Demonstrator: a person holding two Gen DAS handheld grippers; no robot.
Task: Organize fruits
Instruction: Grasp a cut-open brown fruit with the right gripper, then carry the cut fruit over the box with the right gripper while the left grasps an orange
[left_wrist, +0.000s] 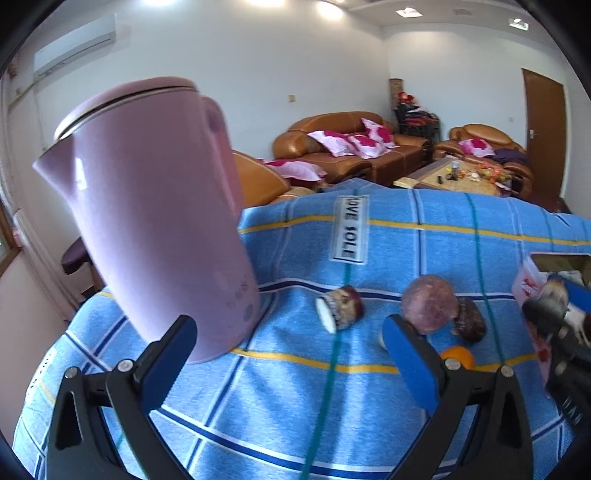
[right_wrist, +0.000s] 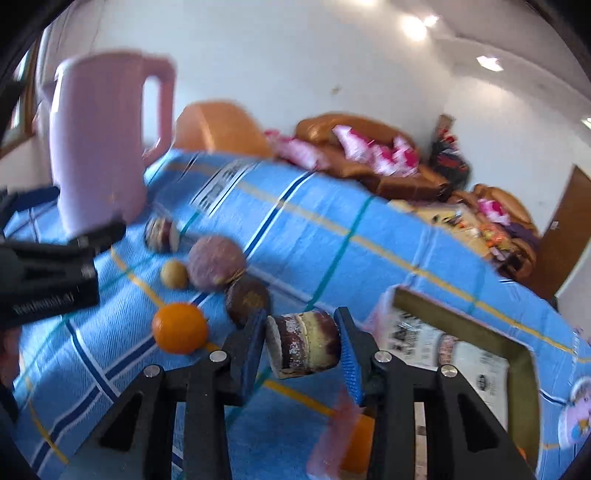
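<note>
Blue-padded right tool (right_wrist: 303, 350) clamped on halved fruit (right_wrist: 303, 345)

Fruits beside the pink kettle (right_wrist: 99, 147)

Cut brown fruit piece (right_wrist: 303, 345) hangs clamped, right of kettle; orange (right_wrist: 180, 328), purple round fruit (right_wrist: 216, 267) lie nearer it.

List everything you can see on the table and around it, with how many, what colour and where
kettle: one, pink, standing at the cloth's left end
cloth: one, blue with yellow and dark stripes, covering the table
cut fruit pieces: three, dark purple-brown; one near the kettle, one beside the purple fruit, one held
purple fruit: one, round, mid-cloth
small tan fruit: one, left of the purple fruit
orange: one, nearest the camera
box: one, open, printed, at right
sofas: brown, with pink cushions, behind
left gripper: open, empty
right gripper: shut on a piece
</note>
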